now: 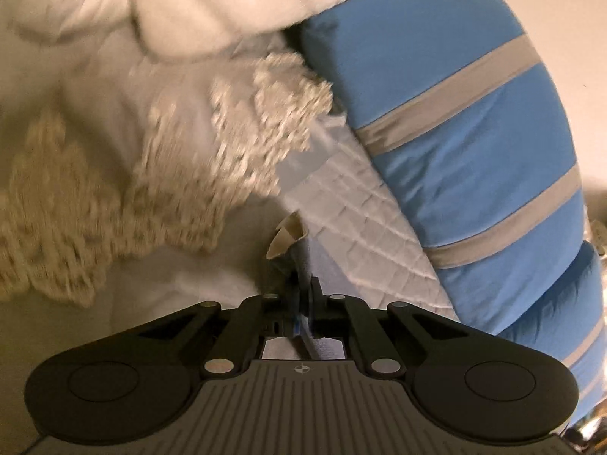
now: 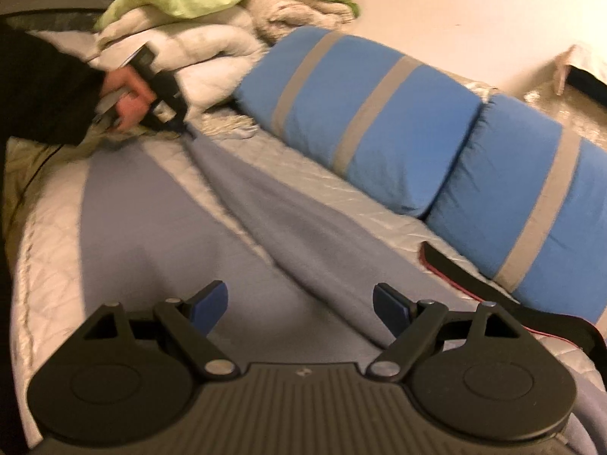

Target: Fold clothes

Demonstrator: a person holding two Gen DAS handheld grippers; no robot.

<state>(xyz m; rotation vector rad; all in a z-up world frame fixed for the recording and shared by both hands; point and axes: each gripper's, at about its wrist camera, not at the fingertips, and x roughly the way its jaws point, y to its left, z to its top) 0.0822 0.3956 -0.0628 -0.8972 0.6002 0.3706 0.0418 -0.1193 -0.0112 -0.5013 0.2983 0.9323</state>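
Note:
A grey-blue garment (image 2: 265,208) lies spread on the bed, with a raised fold that runs from the far left toward me. At the fold's far end, my left gripper (image 2: 182,121) is held by a person's hand (image 2: 125,98) and is shut on the cloth. In the left wrist view, the left gripper (image 1: 299,284) pinches the garment's edge (image 1: 316,265). A beige scrap of its lining (image 1: 286,235) sticks up past the fingertips. My right gripper (image 2: 301,305) hovers open over the near end of the fold. Its blue pads (image 2: 212,303) stand wide apart, not pressing on the cloth.
Two blue pillows with grey stripes (image 2: 379,121) (image 1: 455,132) lie along the far side of the quilted bed cover (image 2: 45,227). A pile of clothes, green on top (image 2: 212,0), sits behind the left hand. A cream fringed knit (image 1: 227,132) and a black strap (image 2: 493,288) are nearby.

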